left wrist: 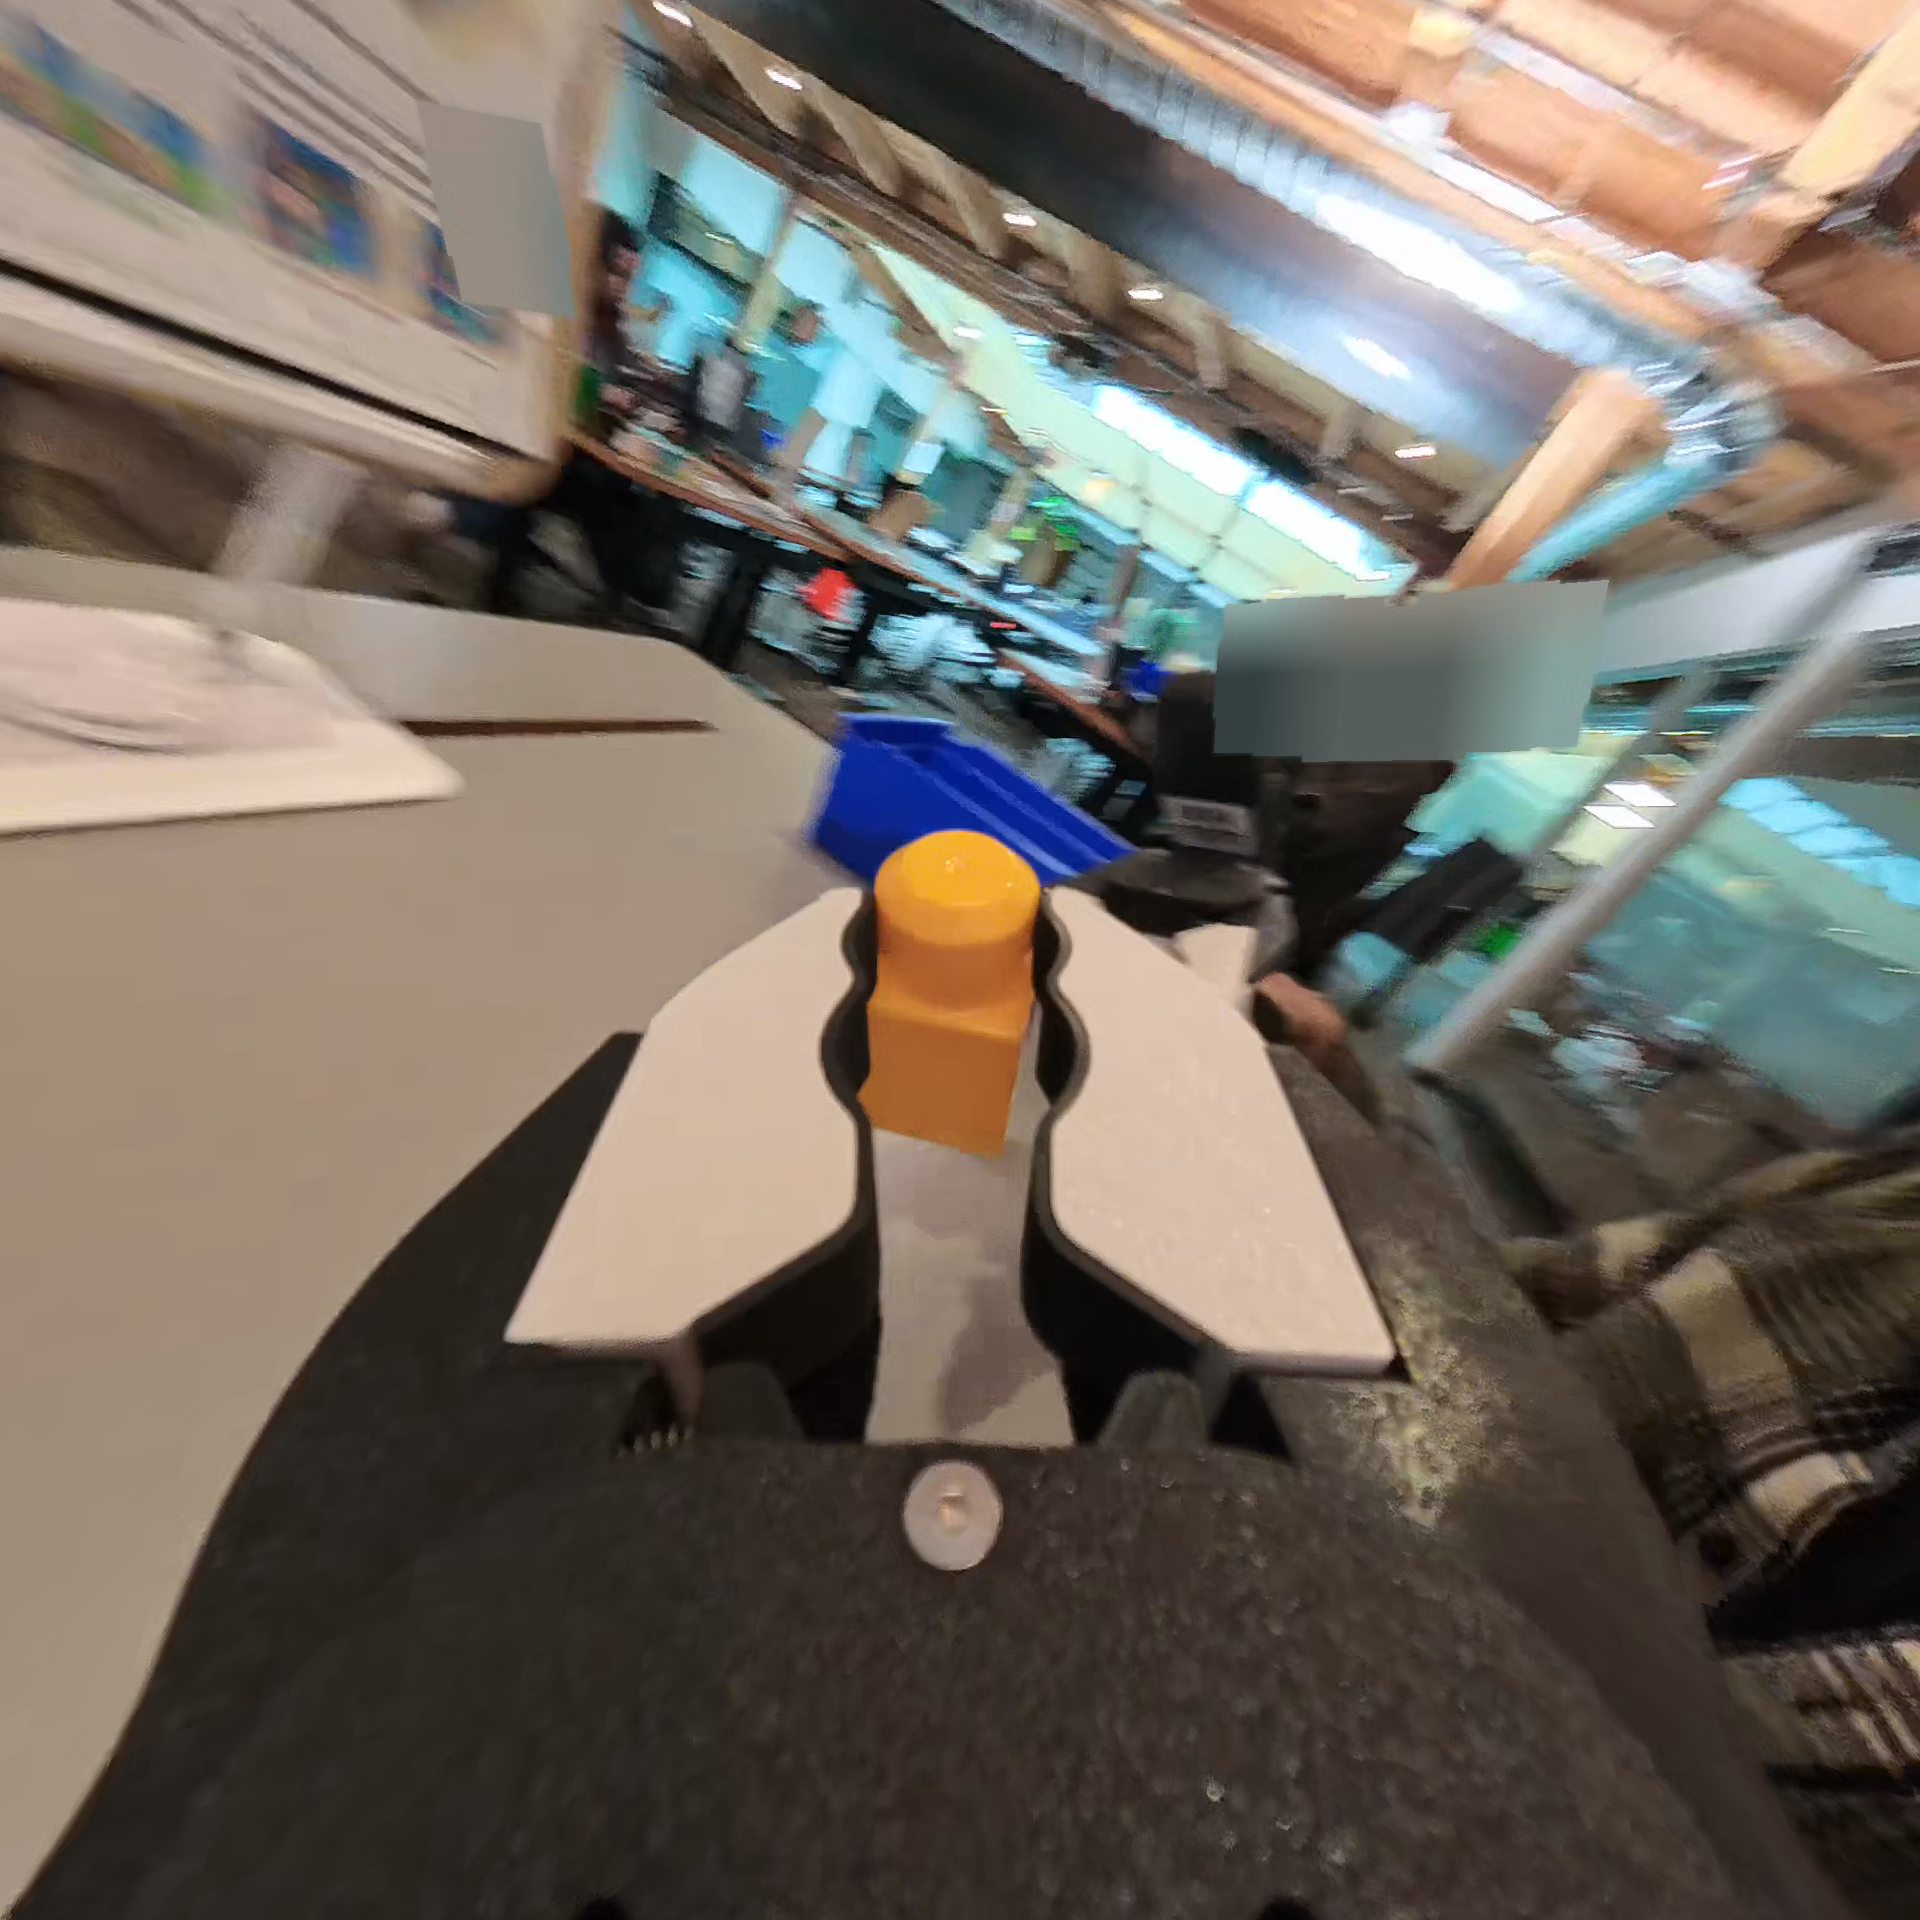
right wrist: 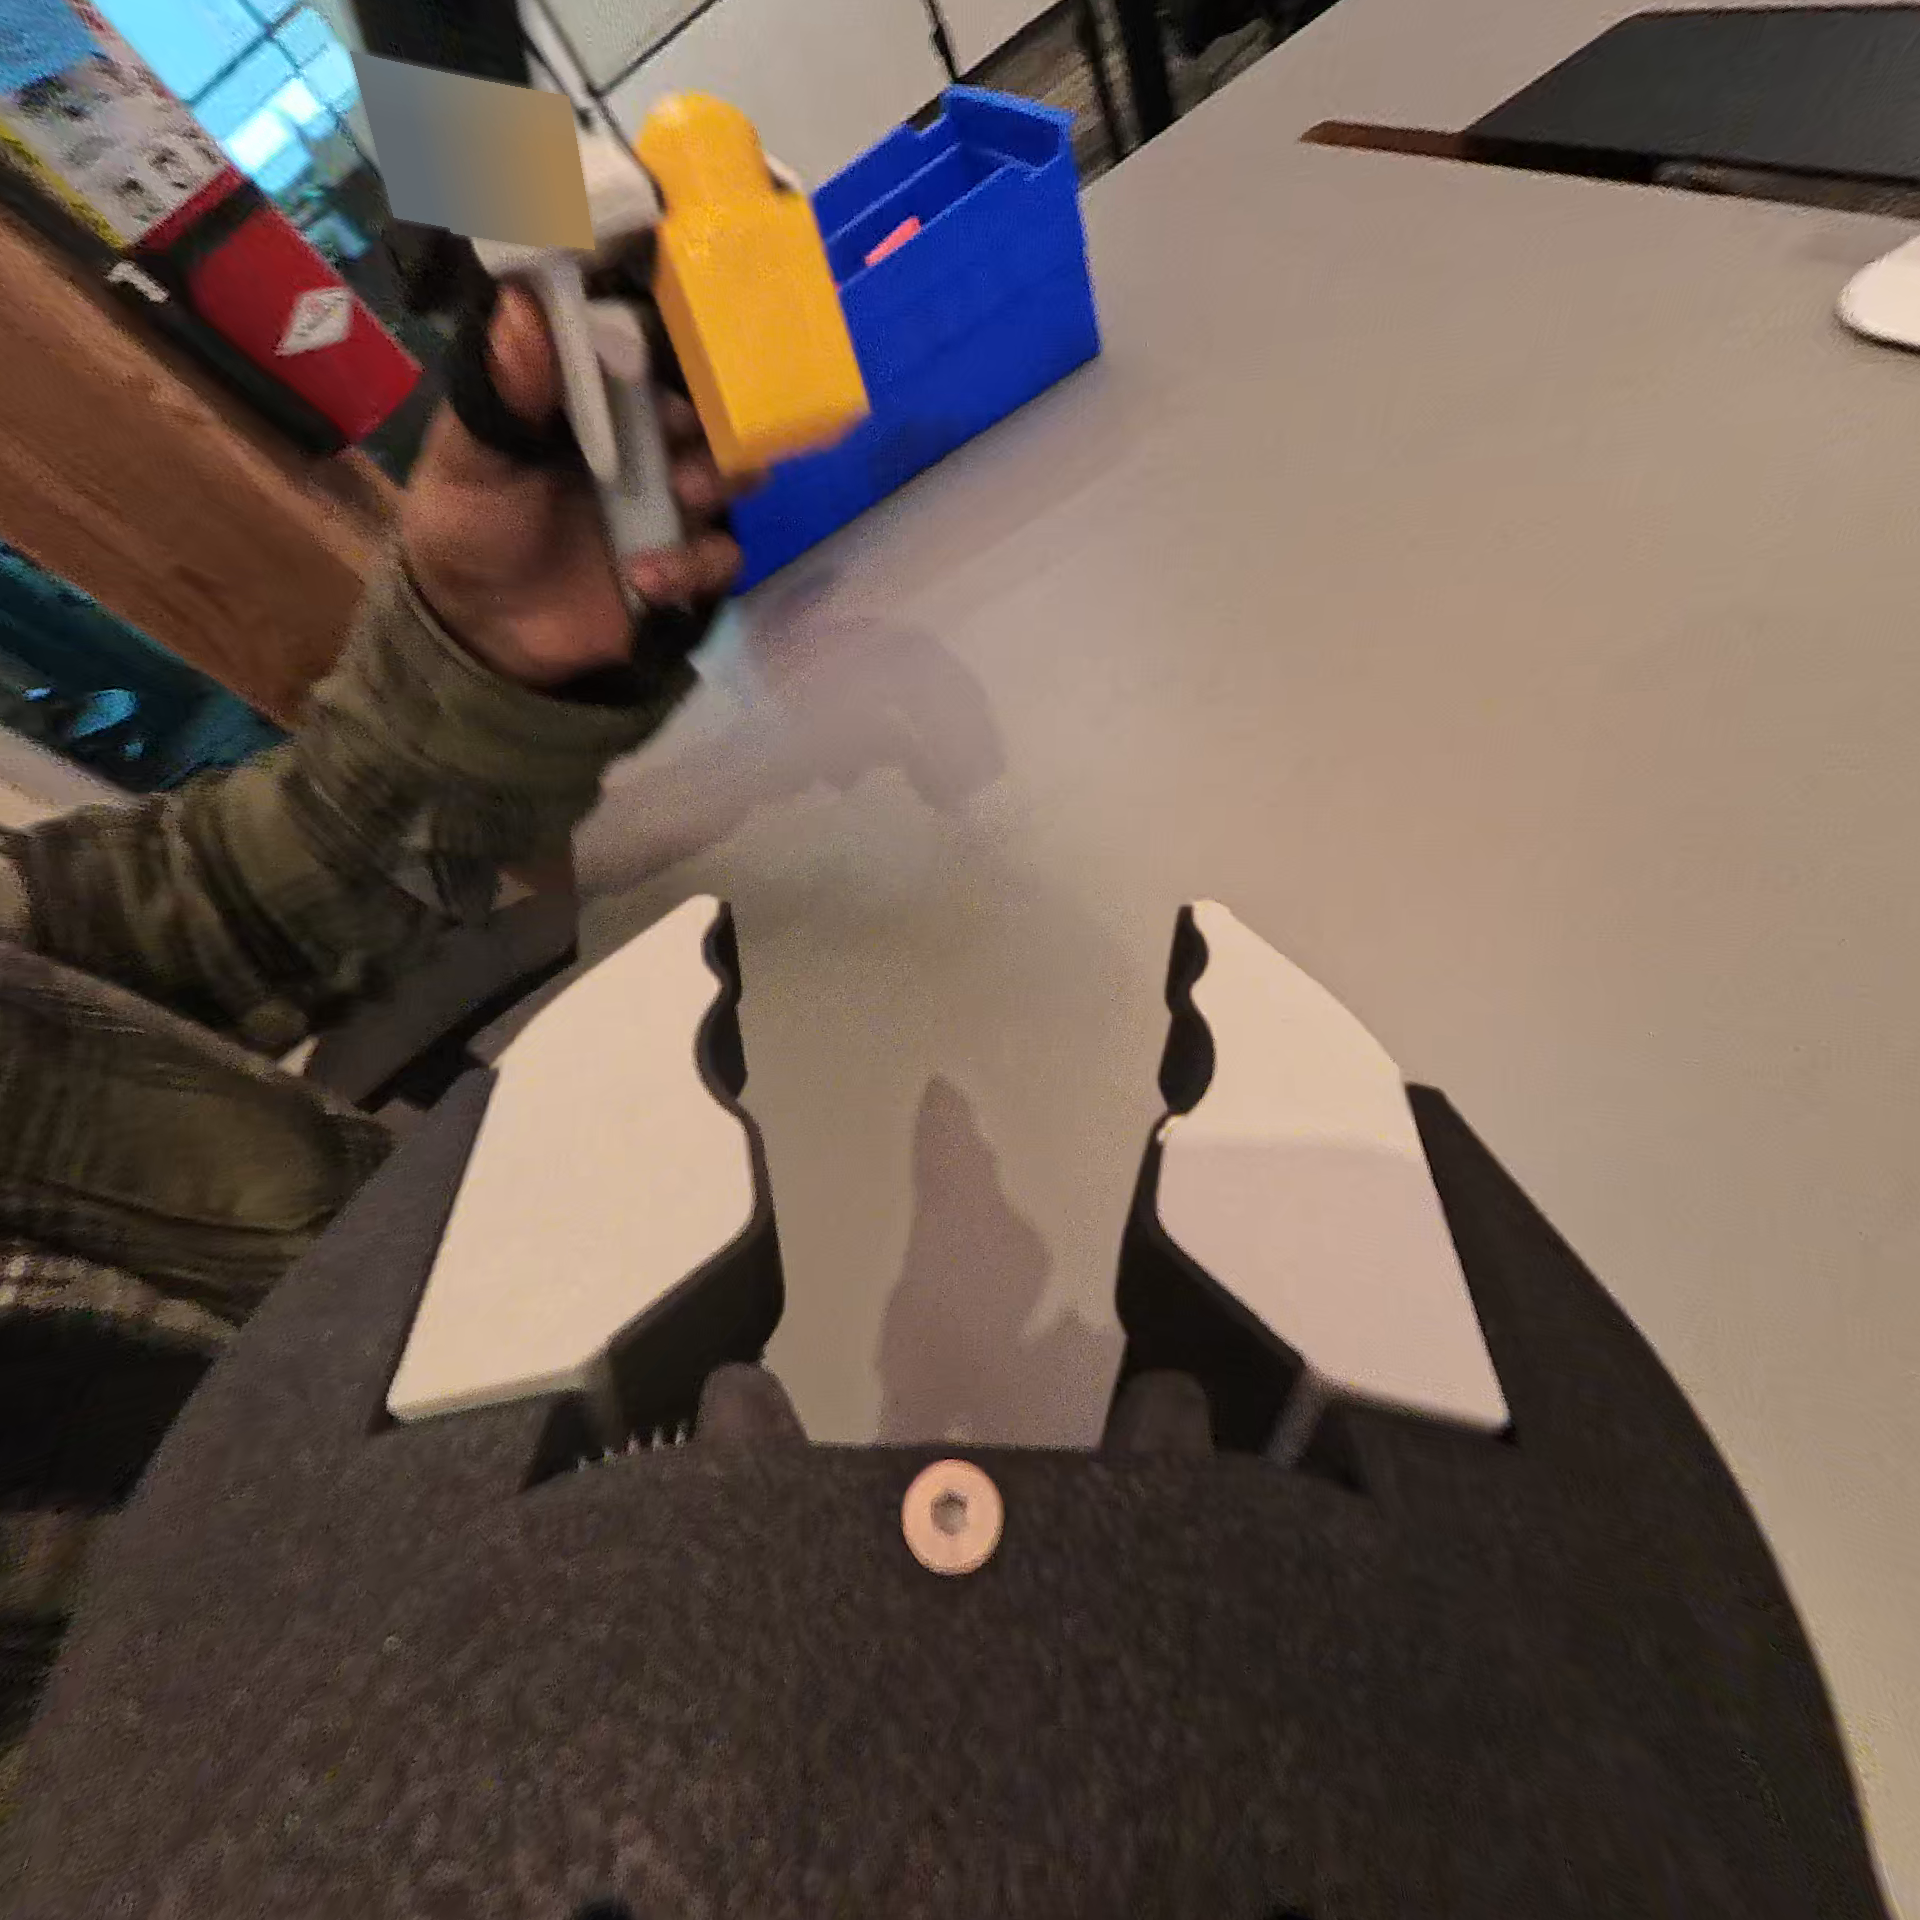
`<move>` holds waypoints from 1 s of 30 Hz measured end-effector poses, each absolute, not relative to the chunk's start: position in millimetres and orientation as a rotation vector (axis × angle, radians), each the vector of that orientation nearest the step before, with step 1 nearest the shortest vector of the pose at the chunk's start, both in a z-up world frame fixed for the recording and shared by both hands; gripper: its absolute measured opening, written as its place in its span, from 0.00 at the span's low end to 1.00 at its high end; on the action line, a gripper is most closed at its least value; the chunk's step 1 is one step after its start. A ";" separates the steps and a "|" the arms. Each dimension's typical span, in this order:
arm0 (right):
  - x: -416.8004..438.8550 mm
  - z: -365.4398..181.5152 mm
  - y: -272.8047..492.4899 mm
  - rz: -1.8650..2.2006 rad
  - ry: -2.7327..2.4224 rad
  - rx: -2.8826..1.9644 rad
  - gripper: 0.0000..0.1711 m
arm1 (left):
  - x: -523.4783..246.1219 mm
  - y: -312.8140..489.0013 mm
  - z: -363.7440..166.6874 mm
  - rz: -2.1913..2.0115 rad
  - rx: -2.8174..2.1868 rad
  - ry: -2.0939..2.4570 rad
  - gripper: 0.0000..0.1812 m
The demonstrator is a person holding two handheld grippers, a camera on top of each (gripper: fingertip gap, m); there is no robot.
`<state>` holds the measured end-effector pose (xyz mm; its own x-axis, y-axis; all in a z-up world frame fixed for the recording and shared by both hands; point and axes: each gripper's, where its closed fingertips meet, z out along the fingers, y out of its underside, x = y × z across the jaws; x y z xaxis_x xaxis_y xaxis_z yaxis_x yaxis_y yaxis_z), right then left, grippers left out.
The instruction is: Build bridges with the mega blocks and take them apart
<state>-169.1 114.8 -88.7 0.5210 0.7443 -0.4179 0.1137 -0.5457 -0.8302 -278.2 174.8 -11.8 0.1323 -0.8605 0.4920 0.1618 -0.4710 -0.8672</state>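
The left gripper (left wrist: pixel 951 940) is clenched on an orange block (left wrist: pixel 948 997), lifted above the grey surface (right wrist: pixel 1455 623) beside the blue bin (right wrist: pixel 966 301), which holds something pink (right wrist: pixel 894 241). The right gripper (right wrist: pixel 956 925) is released, near the bin.

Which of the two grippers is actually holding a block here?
The left gripper: it is shut on the orange single-stud plastic block, lifted near the blue plastic bin. The right gripper is open and empty over the grey table.
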 end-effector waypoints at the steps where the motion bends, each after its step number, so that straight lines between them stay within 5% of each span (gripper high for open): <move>1: -164.6 -89.8 114.5 0.994 -0.690 -1.993 0.46 | -306.4 187.5 -6.5 -1.366 -1.569 0.683 0.16; 13: -134.2 -93.2 118.1 0.832 -0.610 -2.054 0.46 | -628.2 276.7 -28.4 -0.421 -2.029 0.225 0.16; 30: -130.8 -88.2 110.0 0.863 -0.623 -2.047 0.40 | -695.6 294.4 -88.2 -0.365 -2.085 0.069 0.16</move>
